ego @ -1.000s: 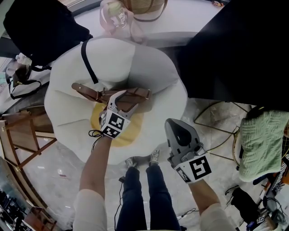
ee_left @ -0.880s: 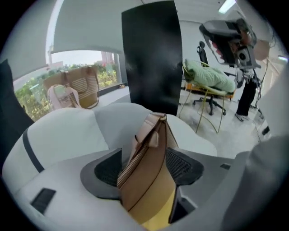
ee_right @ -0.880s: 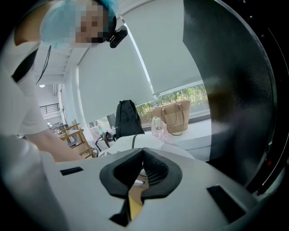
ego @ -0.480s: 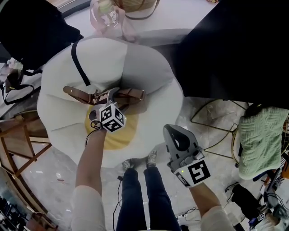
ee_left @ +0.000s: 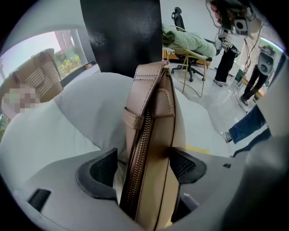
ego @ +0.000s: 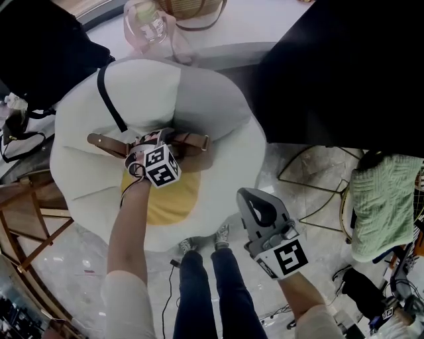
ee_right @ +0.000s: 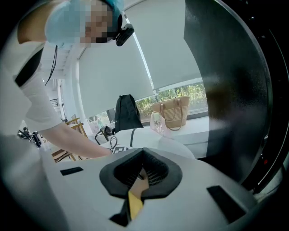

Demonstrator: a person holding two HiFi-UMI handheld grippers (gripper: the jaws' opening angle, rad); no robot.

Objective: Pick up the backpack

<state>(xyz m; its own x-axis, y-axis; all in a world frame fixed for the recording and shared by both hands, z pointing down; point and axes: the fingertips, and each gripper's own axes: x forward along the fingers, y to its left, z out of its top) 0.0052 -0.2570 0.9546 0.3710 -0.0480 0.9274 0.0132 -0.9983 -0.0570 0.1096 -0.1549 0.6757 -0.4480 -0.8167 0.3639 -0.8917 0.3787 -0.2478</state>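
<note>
A tan leather backpack (ego: pixel 192 140) with a brass zipper lies on a white petal-shaped cushion (ego: pixel 218 106) that has a yellow centre. My left gripper (ego: pixel 151 139) points steeply down onto it. In the left gripper view the backpack's zipped edge (ee_left: pixel 153 131) stands between the two dark pads (ee_left: pixel 101 173). The jaws are opening wide, with a sliver of space at the left pad. My right gripper (ego: pixel 255 198) hovers off the cushion's near right edge, beside the person's legs. Its pads (ee_right: pixel 156 169) are together with nothing in them.
A black strap (ego: pixel 109 99) crosses the cushion's far left. A black bag (ego: pixel 40 40), a pink clear bag (ego: pixel 149 20) and a woven bag (ego: pixel 192 6) stand behind it. A black panel (ego: pixel 344 66) rises at right, near a green towel (ego: pixel 384 205). Wooden frames (ego: pixel 26 198) stand at left.
My left gripper has come down onto the tan backpack and rolled, so its jaws now straddle the zipped edge. The right gripper has stayed where it was.
</note>
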